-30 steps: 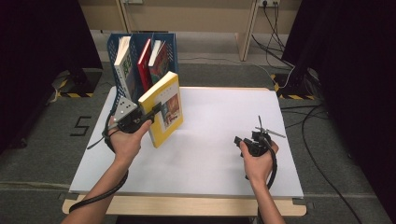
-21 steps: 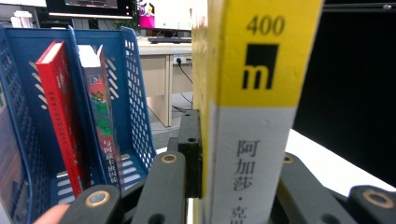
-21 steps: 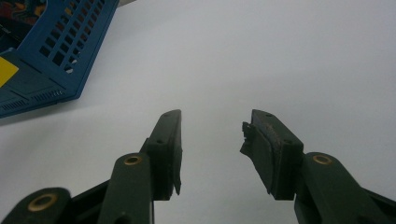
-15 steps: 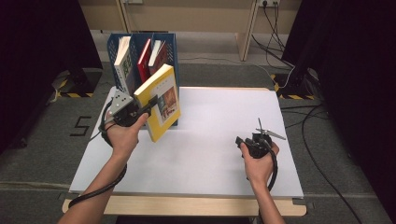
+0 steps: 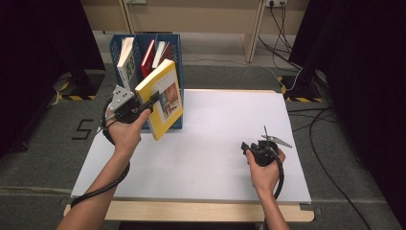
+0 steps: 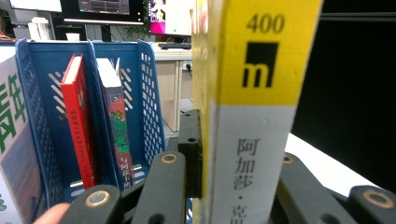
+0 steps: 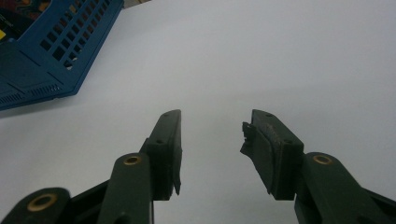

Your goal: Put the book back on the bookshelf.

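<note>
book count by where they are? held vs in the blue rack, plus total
Held in the left gripper: 1, the yellow book.
Standing in the blue rack: 3, the white-and-green book, the red book and the white-topped book.
Total: 4 books.

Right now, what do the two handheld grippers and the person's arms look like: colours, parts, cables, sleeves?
Both are black. The left gripper carries a grey three-cornered plate on top, and a thick black cable loops from it under the forearm. The right gripper has flat black jaws on arms with brass-coloured pivot rivets; one pad's edge looks chipped. It too bears a grey plate and trails a black cable. Both forearms are bare, no sleeves visible.
</note>
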Demonstrator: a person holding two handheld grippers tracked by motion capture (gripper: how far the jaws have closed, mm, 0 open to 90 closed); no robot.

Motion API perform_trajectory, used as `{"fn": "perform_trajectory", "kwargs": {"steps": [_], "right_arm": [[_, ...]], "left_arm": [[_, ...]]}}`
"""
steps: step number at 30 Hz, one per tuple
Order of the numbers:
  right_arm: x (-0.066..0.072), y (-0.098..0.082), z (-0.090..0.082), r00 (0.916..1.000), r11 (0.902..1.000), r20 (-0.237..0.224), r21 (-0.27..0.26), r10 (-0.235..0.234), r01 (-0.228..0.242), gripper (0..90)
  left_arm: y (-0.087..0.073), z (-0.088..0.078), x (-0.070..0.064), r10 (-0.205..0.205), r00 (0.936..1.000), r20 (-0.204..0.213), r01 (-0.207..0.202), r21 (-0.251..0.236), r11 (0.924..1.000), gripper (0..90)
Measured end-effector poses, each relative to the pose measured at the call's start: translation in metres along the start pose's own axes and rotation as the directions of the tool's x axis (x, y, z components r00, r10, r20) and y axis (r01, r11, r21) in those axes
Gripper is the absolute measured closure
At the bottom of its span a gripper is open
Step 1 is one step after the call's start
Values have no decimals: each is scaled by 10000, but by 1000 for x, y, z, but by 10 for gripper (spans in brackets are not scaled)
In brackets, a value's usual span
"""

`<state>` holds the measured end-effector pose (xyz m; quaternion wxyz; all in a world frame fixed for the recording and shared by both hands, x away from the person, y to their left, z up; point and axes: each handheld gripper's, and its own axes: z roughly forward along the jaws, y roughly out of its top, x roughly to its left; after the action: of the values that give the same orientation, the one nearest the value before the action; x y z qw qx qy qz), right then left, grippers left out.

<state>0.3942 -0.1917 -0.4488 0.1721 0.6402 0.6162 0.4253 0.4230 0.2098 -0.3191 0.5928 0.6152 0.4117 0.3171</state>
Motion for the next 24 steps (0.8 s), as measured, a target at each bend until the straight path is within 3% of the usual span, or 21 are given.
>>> {"fn": "perform_trajectory", "kwargs": {"steps": [8, 24], "right_arm": [[-1, -4, 0, 9998, 9996, 8, -171, -215, 215, 547], [-2, -8, -2, 9998, 9993, 82, -316, -187, 189, 542]], "left_arm": [[6, 3, 3, -18, 9999, -141, 17, -76, 10000, 753], [16, 15, 8, -17, 9989, -478, 9, -169, 9999, 753]]}}
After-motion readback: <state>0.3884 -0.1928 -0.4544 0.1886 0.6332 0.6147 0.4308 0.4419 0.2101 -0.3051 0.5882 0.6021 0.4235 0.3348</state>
